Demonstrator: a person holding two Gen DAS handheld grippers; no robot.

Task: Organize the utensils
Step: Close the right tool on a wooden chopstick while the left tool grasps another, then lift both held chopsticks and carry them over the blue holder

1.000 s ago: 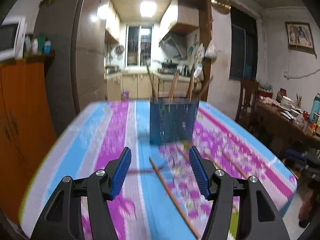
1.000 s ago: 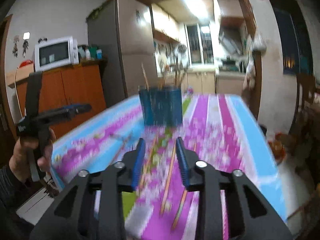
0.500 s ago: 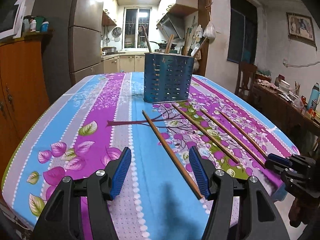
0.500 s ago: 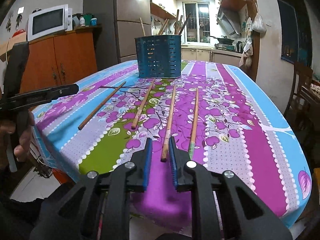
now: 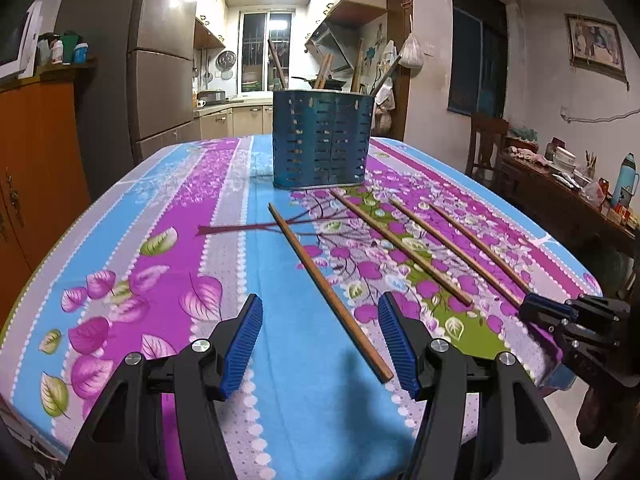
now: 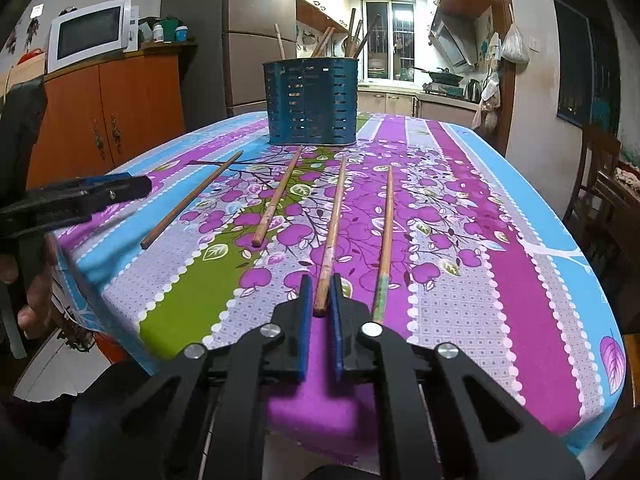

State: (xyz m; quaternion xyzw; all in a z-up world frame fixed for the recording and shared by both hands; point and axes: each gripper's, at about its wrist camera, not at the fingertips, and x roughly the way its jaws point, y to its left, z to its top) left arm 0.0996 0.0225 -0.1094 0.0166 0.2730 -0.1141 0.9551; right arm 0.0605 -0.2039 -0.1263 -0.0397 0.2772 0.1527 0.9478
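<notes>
- My right gripper (image 6: 319,294) is clamped on the near end of the third chopstick (image 6: 330,236), counting from the left as I look toward the blue holder (image 6: 311,102); I took it by the tip at the table edge, probably so the long free end can be swung up and dropped into the holder
- My left gripper (image 5: 320,340) hangs with its fingers apart and nothing pressed between them; the leftmost chopstick (image 5: 326,294) lies between the pads, its near end close to my right-hand pad, so I judge it is lined up for the next pick
- The holder stands upright at the far middle of the flowered tablecloth (image 5: 132,240), and every loose stick points roughly toward it, fanned out from its base
- Count: four chopsticks lie loose on the cloth in front of the holder, one of them in my grip
- Inside the holder about five sticks or handles lean against its rim; I cannot tell exactly what each one is
- One holder, two grippers
</notes>
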